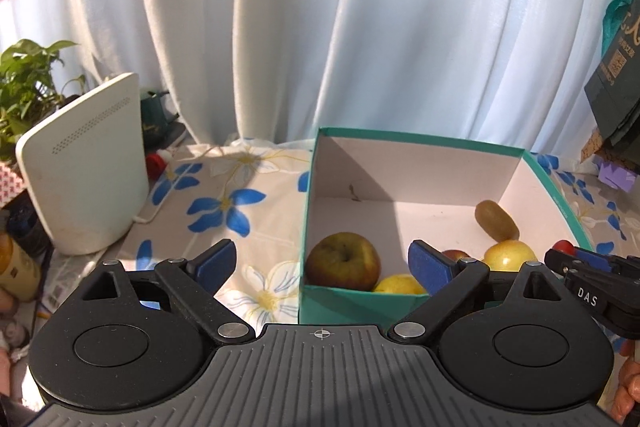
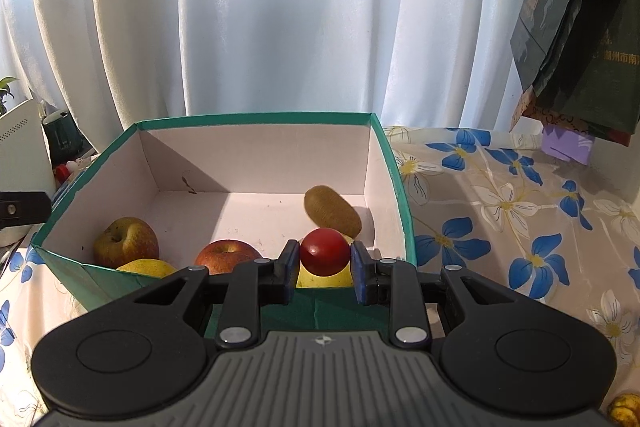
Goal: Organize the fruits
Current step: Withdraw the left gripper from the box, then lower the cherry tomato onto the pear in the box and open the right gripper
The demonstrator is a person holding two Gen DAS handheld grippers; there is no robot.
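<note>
With the right gripper [image 2: 325, 267] clamped on a small red fruit [image 2: 325, 251] above the green box [image 2: 248, 118] near wall, and the left gripper [image 1: 322, 261] spread empty, release inside follows.

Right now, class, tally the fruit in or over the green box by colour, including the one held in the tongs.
Red or reddish: 3 (small red fruit in the right tongs, apple, apple)
Yellow: 2 ()
Brown kiwi: 1
Total: 6
</note>
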